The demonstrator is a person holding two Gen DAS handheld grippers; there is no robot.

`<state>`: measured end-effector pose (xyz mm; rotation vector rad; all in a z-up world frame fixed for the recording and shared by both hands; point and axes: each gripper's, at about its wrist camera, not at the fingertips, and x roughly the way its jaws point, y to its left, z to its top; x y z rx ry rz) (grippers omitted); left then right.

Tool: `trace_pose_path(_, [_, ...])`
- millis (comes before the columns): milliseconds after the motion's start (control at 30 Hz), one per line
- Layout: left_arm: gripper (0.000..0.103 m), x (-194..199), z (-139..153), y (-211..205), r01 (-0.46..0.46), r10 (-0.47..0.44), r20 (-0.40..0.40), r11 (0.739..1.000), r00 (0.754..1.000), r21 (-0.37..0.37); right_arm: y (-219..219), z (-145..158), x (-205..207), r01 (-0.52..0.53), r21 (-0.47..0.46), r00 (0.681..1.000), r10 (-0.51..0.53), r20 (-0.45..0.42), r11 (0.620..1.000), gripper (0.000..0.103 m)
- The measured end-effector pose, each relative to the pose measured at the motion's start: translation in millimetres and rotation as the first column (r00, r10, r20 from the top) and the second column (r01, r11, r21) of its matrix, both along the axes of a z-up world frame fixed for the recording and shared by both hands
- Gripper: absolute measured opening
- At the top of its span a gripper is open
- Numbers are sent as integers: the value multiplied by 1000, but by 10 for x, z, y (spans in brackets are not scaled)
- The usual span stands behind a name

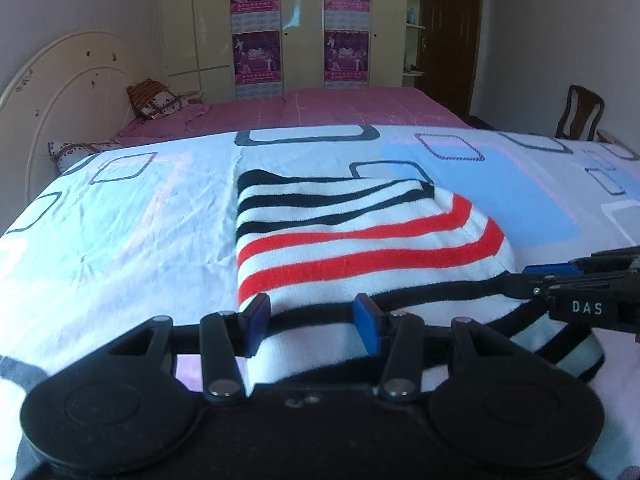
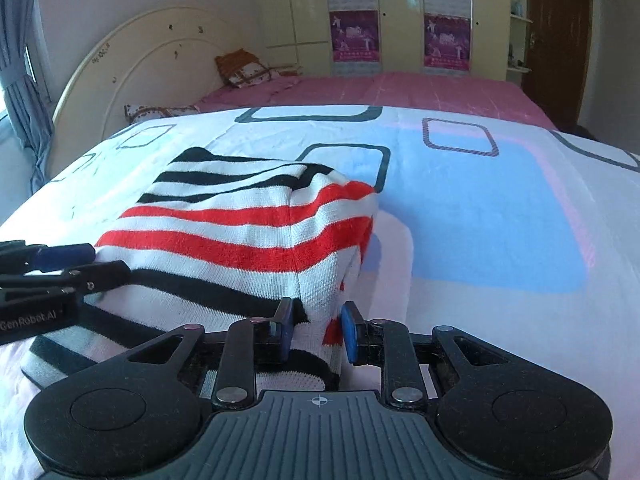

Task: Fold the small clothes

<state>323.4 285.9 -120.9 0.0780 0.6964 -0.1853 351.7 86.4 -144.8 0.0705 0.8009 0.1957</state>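
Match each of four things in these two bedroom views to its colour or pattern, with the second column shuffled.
1 folded garment
2 far bedsheet
3 gripper pads
4 door

a dark brown
b blue
c white with red and black stripes
d pink

Pairs: 1-c, 2-d, 3-b, 4-a

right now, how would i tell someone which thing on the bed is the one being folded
Look at the white sheet with blue patches and outlined squares spread in the foreground. Lying on it, nearest the cameras, is a folded knit garment with one claw at each near corner. It is the only striped item: red and black bands on white.
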Motion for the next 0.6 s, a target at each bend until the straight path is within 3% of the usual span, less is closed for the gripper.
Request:
trace_pose_path(200, [46,-333,40,58,0,0,-34,1000,999,-11,24,206,-429,-19,2,998,19,55,1000,24])
trace_pose_path(333, [49,-420,-78,36,-6,6,-52,1000,999,-6,65,65,-539,-13,-30,1000,14,11,999,24])
trace_pose_path(600, [56,-387,-125,73,-46,43,-78,998,996,-33,47,-97,-515,15,1,999,-15,-52,1000,24])
